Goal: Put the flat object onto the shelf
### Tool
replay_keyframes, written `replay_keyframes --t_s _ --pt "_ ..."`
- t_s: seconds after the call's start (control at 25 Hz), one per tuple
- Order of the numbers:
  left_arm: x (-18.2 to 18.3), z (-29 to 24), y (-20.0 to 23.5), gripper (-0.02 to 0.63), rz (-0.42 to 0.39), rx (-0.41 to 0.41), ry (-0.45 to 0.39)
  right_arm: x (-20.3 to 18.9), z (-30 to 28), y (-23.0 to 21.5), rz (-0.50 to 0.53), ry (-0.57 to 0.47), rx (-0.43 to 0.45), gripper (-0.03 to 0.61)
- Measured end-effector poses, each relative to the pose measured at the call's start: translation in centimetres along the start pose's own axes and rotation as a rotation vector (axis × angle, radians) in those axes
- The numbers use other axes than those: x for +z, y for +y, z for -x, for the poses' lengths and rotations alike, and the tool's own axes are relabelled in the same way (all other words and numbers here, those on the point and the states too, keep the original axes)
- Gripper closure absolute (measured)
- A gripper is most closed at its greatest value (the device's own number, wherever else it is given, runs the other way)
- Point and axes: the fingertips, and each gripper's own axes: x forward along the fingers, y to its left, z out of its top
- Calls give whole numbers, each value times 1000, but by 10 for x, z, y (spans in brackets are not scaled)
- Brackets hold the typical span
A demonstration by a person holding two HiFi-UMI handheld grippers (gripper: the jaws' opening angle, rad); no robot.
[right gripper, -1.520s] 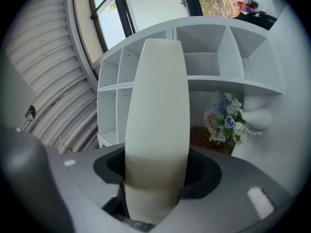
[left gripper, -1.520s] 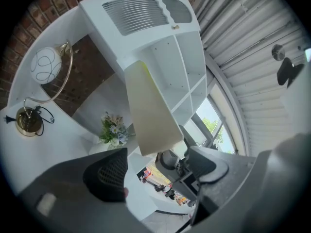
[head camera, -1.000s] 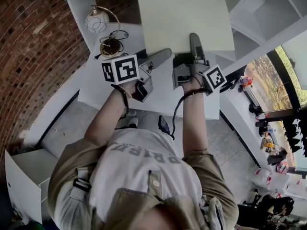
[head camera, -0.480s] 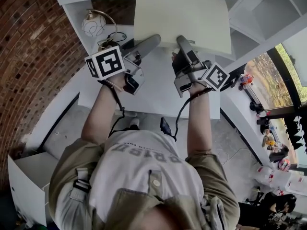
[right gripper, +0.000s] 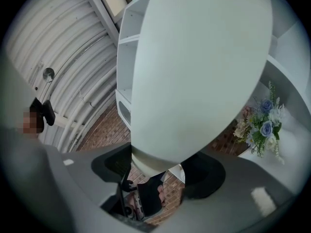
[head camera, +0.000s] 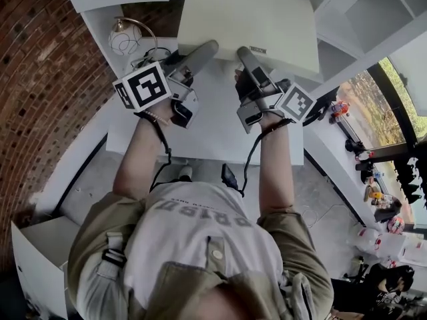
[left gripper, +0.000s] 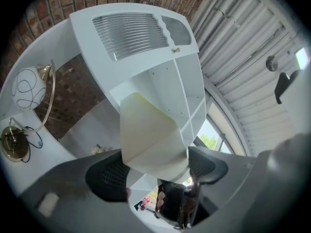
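1. Your left gripper (head camera: 208, 48) has its jaws clamped on the near edge of the flat cream rectangular board (head camera: 250, 19).
2. Right gripper (head camera: 243, 53) pinches that same edge just to the right. Its jaws have just been closing a touch, with the board between them.
3. The board's held up over the white desk (head camera: 213, 139), in front of the far white shelf unit (head camera: 363, 15).

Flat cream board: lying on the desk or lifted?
Lifted: the board sits tilted in the air, its edge between the left gripper fingers.

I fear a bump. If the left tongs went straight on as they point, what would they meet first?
The left tongs, gripping the cream board, would probably meet the white shelf unit first; depth is unclear.
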Motion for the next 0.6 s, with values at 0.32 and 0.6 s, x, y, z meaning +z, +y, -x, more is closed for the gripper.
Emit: replay_keyframes --t_s 0.32,0.6 --pt "-31 -16 -4 222 0 -22 67 -3 -10 -9 0 72 -14 261" --pt "-32 -32 -3 230 37 -37 45 6 -12 -15 6 150 -18 261"
